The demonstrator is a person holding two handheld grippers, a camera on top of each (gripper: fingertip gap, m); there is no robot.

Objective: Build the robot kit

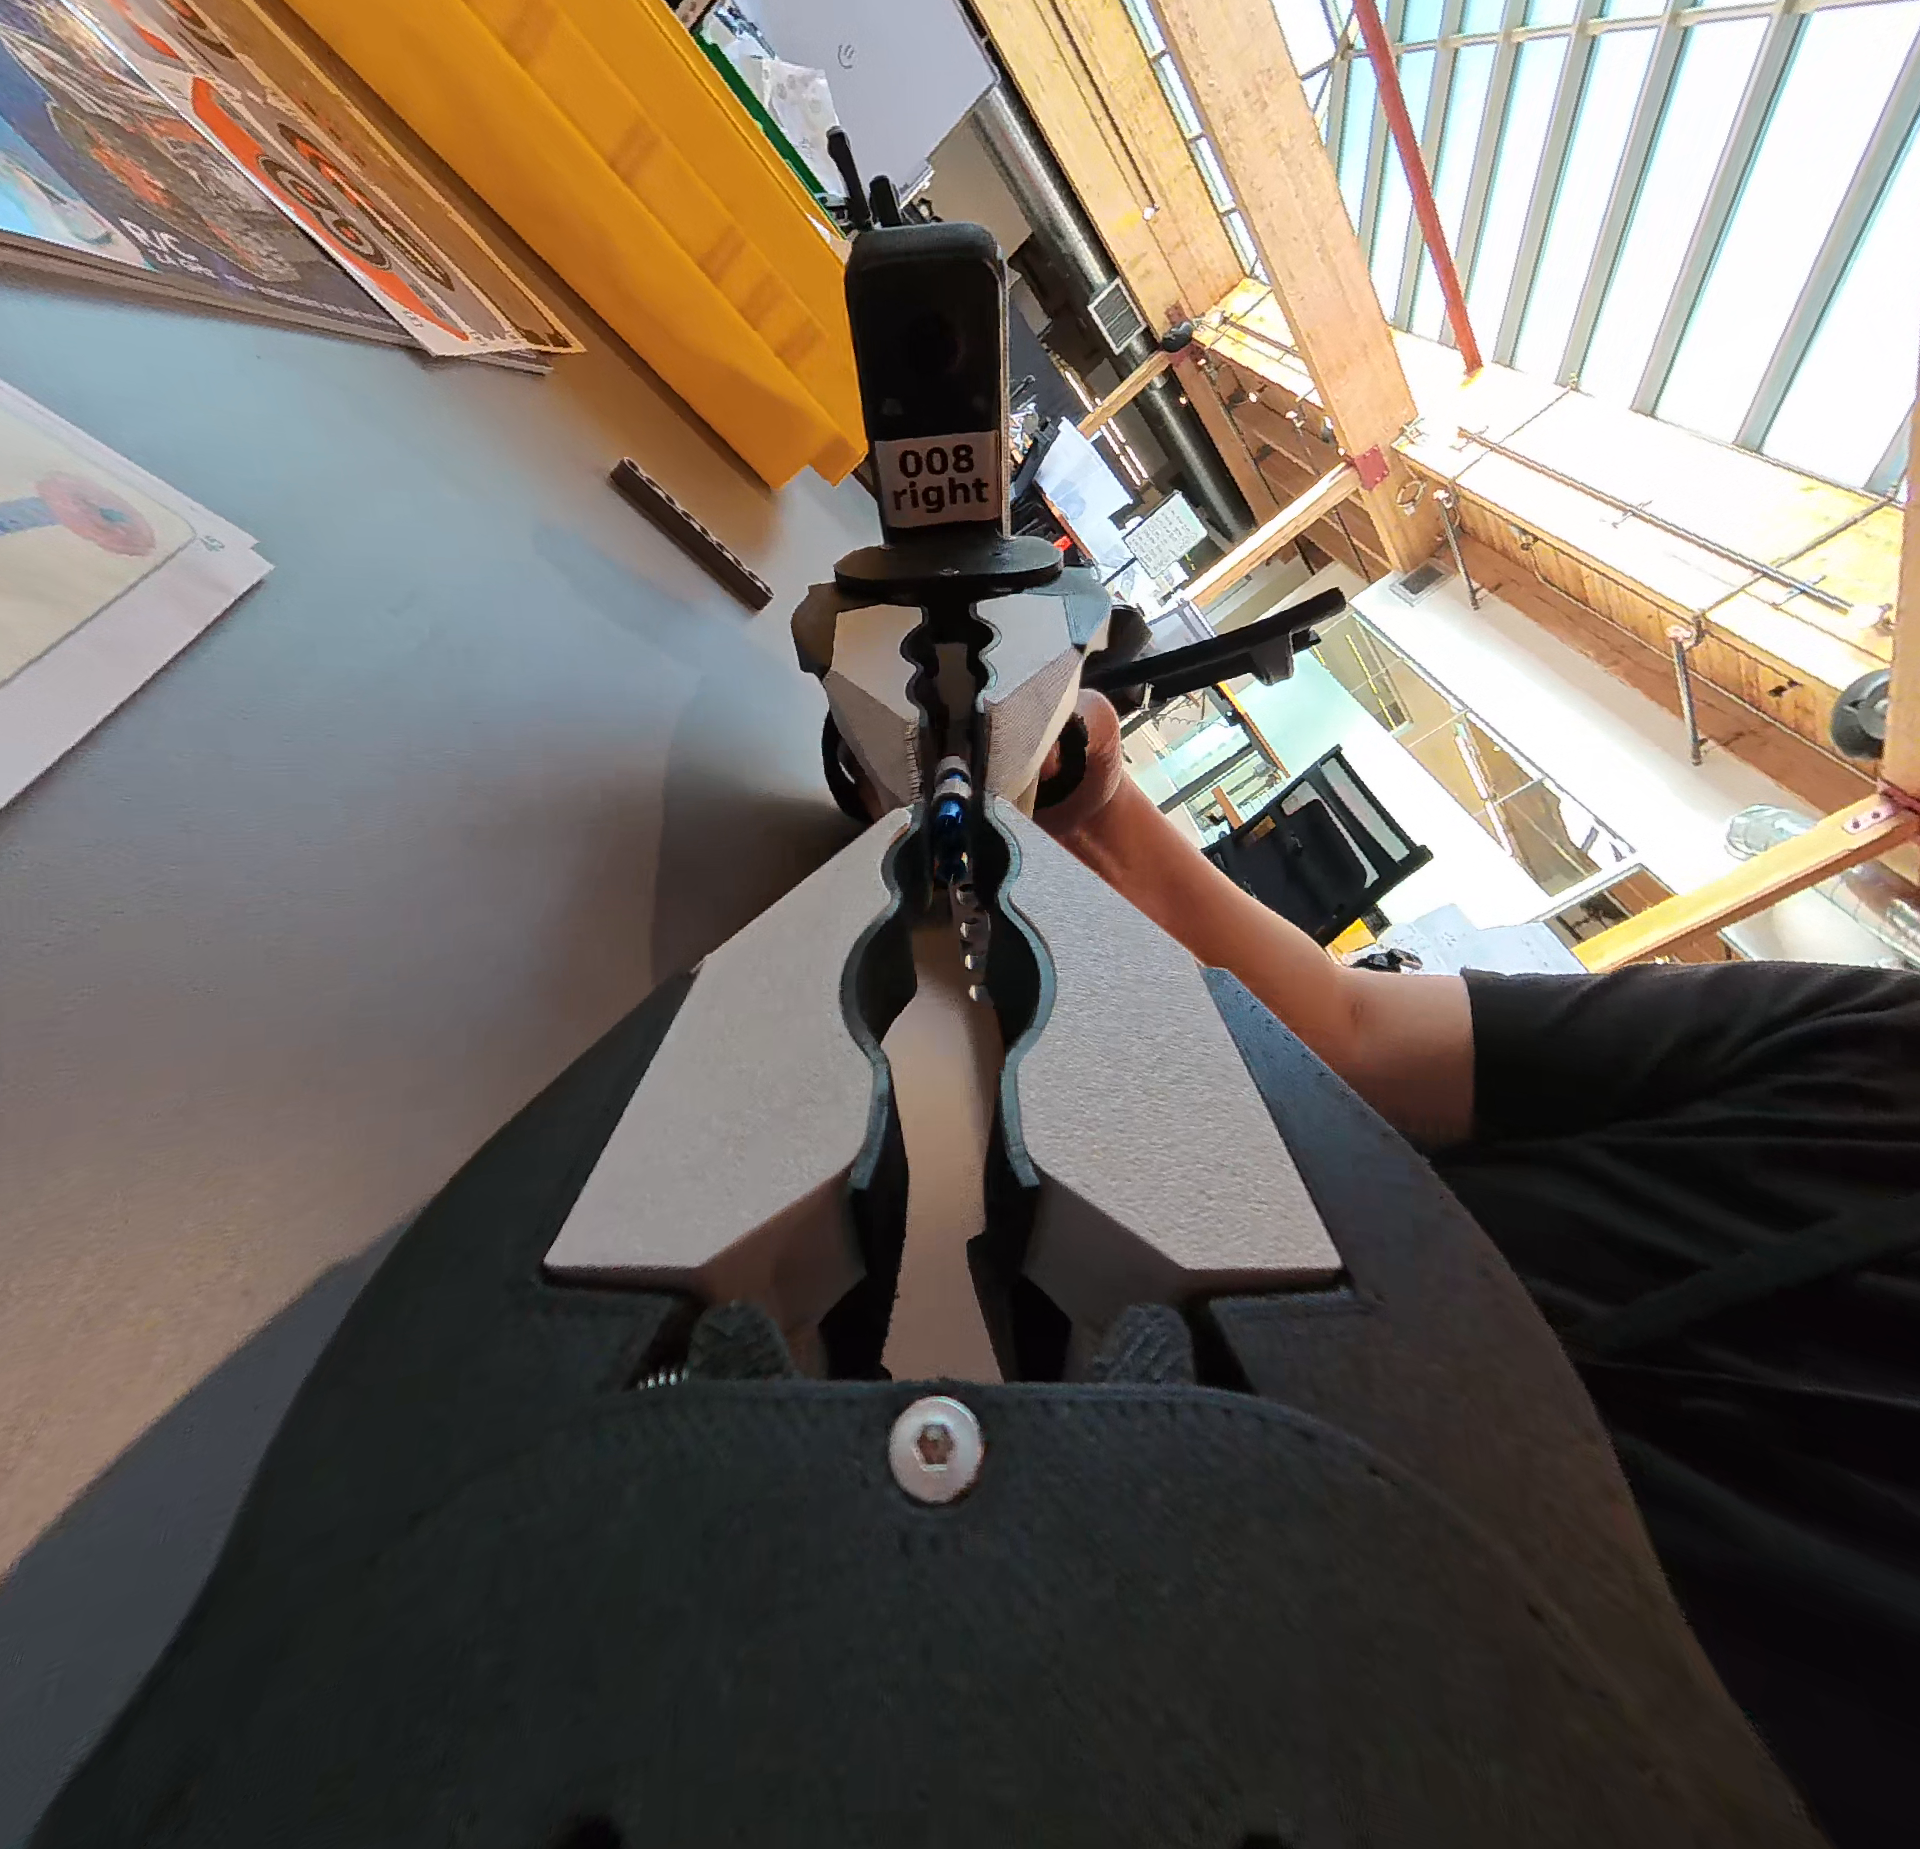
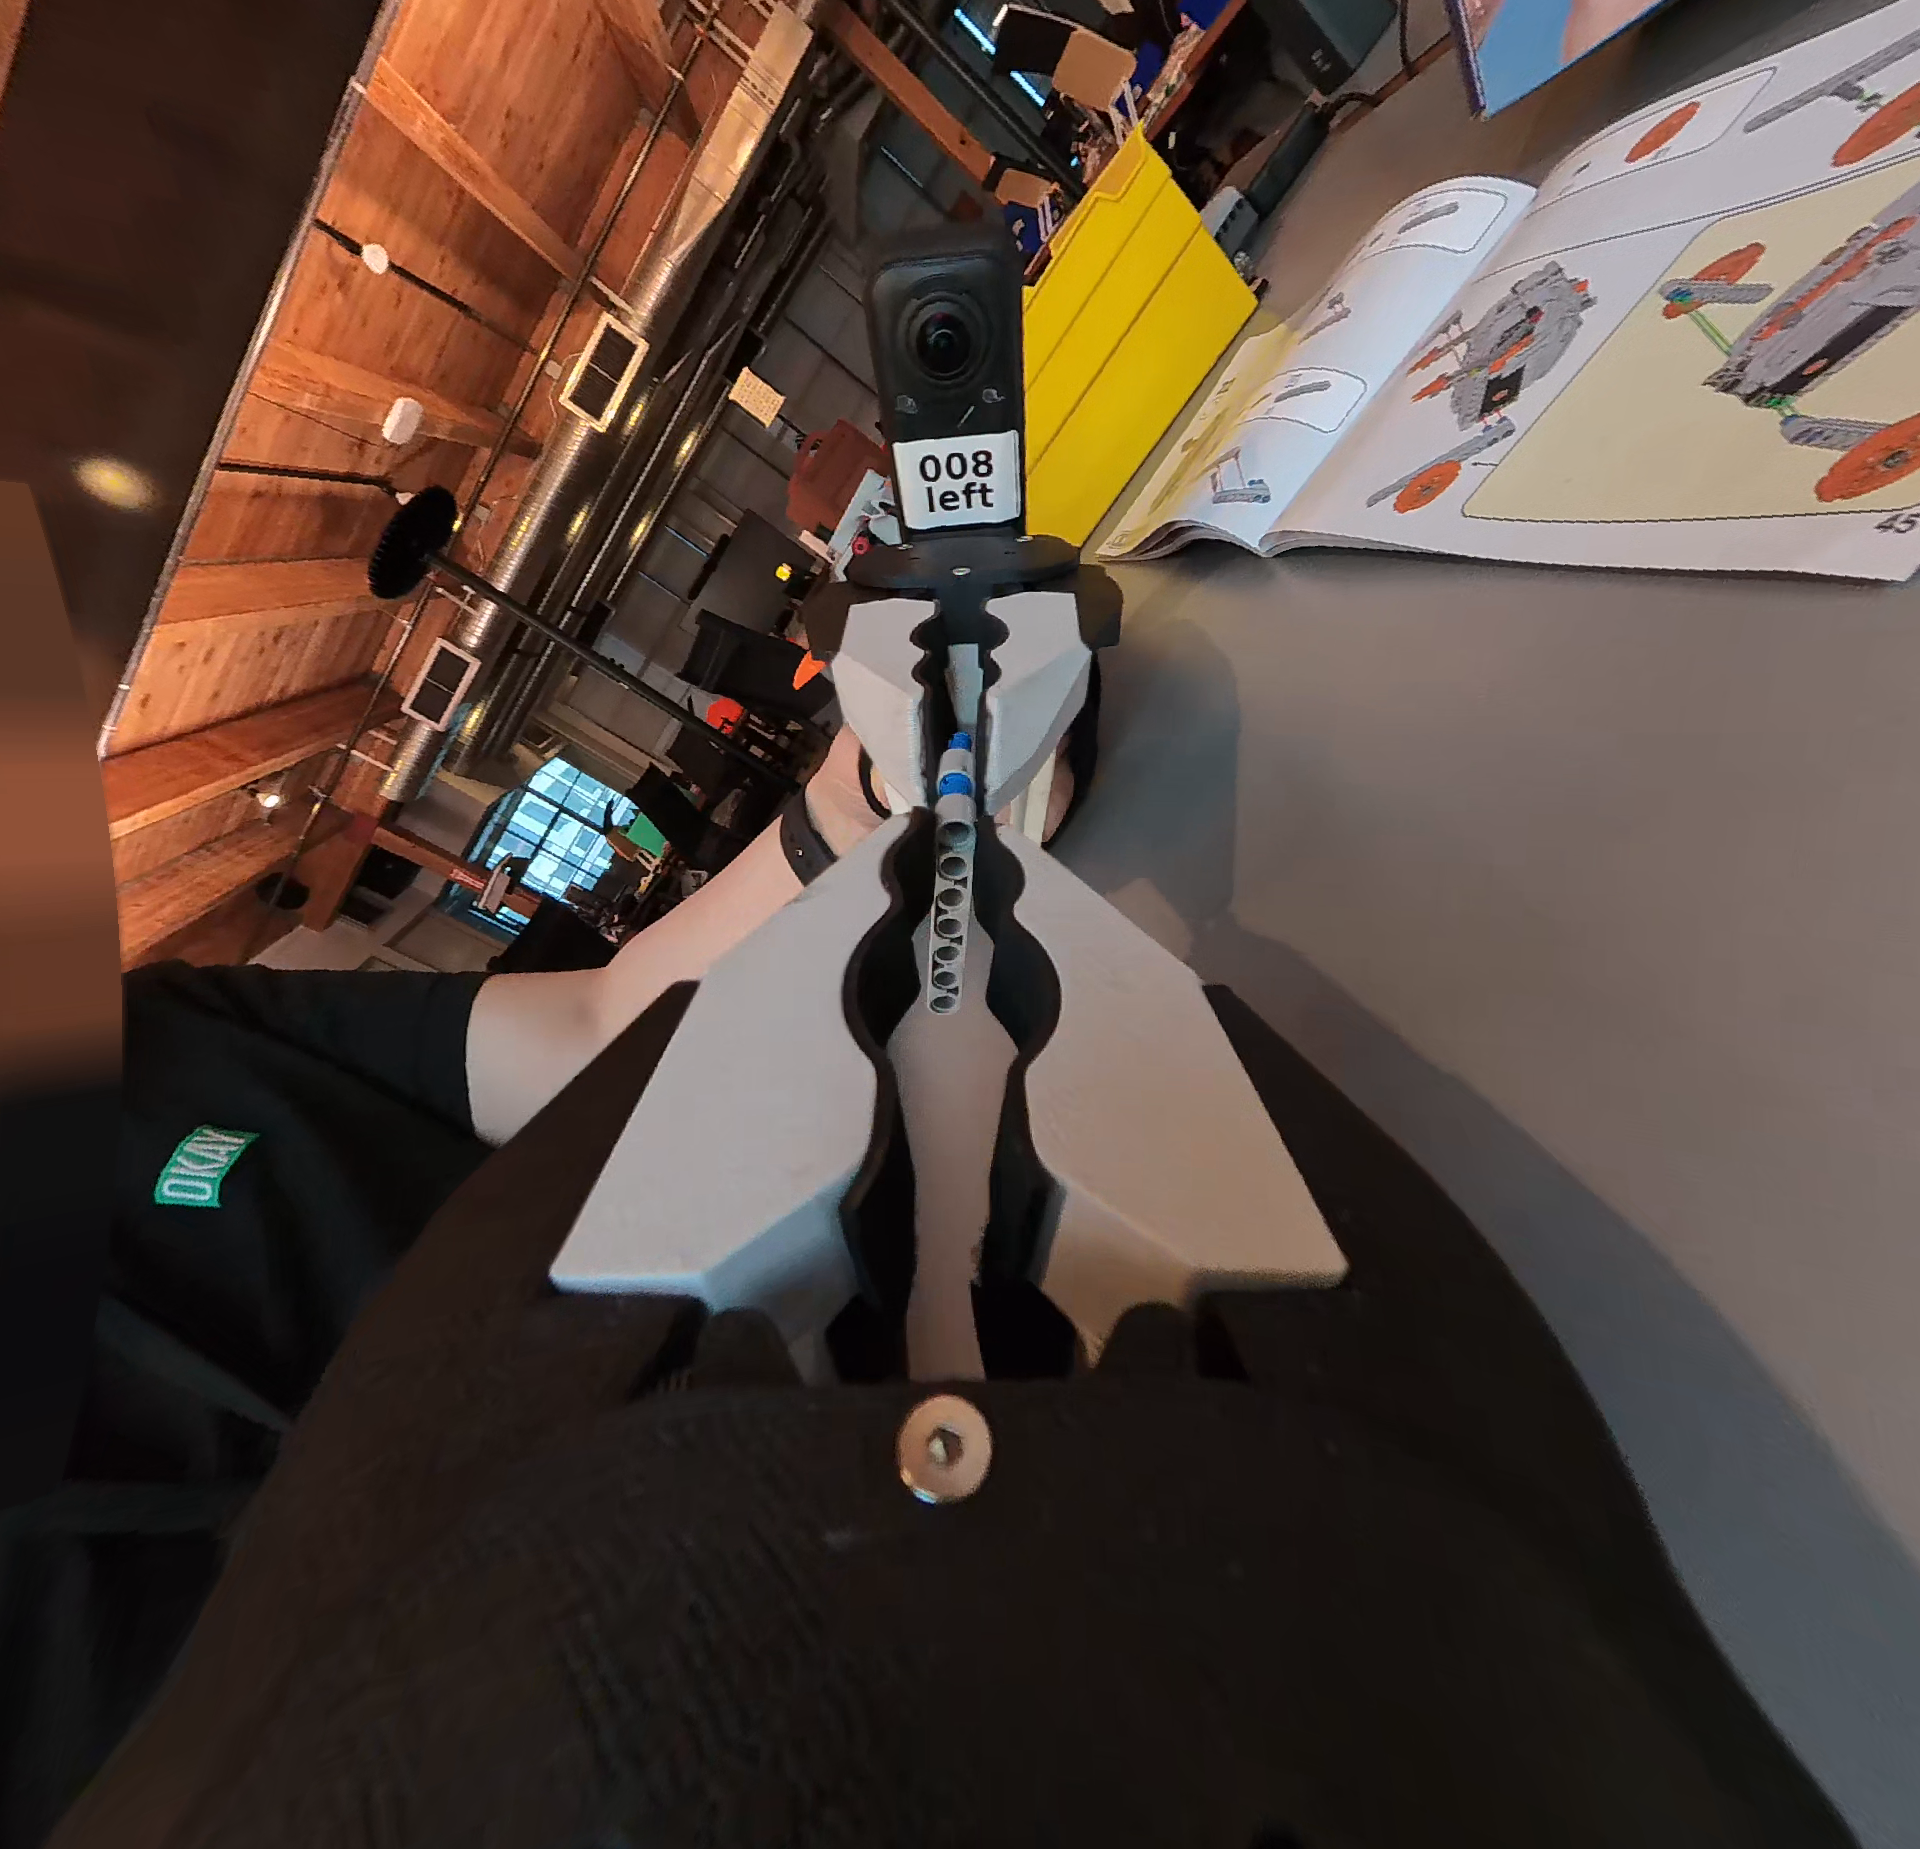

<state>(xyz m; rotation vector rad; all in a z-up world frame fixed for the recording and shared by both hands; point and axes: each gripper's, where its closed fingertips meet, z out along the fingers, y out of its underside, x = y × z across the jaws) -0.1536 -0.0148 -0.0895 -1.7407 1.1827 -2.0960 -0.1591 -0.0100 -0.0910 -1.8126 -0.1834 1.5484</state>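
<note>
My two grippers point tip to tip above the grey table (image 1: 416, 760). In the right wrist view my right gripper (image 2: 951, 825) is shut on a light grey holed beam (image 2: 948, 926) with a blue pin (image 2: 954, 783) at its far end. The left gripper (image 2: 961, 755) faces it, closed around that pin end. In the left wrist view my left gripper (image 1: 951, 828) is shut on a thin grey holed piece (image 1: 971, 942) with a dark blue pin (image 1: 948, 849). That pin runs into the jaws of the right gripper (image 1: 951, 760). Whether this is one part or two joined parts is not clear.
A yellow bin (image 1: 623, 158) stands at the table's far side. A dark beam (image 1: 691, 532) lies loose near it. An open instruction booklet (image 2: 1558, 345) and a printed box (image 1: 208, 137) lie on the table. A person's bare forearm (image 1: 1195, 916) and black sleeve are close. My two grippers' fingertips are within a few centimetres of each other.
</note>
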